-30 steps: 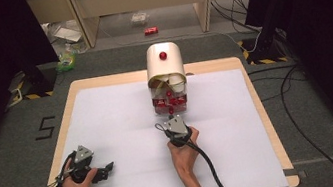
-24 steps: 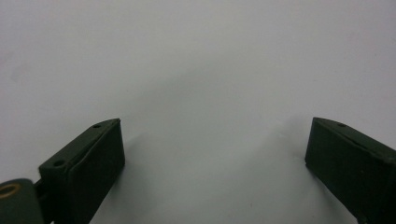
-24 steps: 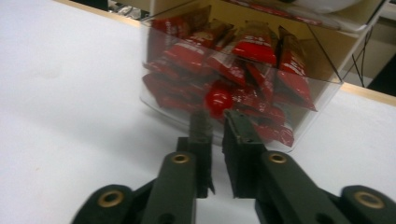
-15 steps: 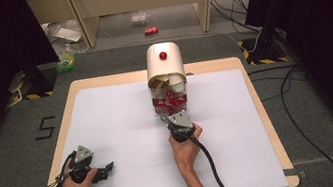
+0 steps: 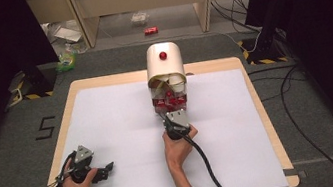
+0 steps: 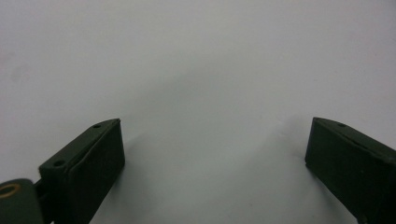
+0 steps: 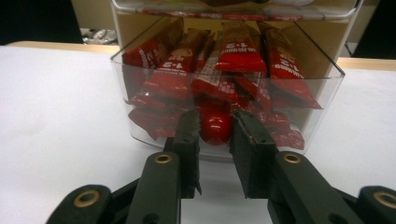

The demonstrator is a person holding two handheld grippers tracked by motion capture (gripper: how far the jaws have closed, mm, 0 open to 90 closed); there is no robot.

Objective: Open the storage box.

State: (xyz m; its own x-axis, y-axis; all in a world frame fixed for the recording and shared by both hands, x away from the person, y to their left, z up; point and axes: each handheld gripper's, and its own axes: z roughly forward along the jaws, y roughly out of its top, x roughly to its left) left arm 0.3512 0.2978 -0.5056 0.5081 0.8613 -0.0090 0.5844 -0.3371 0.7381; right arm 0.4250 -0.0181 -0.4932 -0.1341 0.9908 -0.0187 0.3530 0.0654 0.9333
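Note:
A cream dispenser (image 5: 164, 63) with a red button on top stands at the far middle of the table. Its clear front drawer (image 7: 322, 88) holds several red sachets (image 7: 240, 51). A red knob (image 7: 215, 133) sticks out of the drawer's front. My right gripper (image 7: 215, 113) (image 5: 174, 116) reaches straight at the drawer, and its jaws press the knob from both sides. At the near left, my left gripper (image 5: 109, 168) (image 6: 215, 154) rests low over the white sheet, open, with nothing between its jaws.
A white sheet (image 5: 107, 118) covers most of the wooden table (image 5: 254, 89). The right gripper's black cable (image 5: 206, 168) trails back to the near edge. Cables and scattered litter lie on the floor beyond the table.
My right gripper has moved forward from the middle of the sheet up to the drawer's front. The left hand and its gripper have stayed put.

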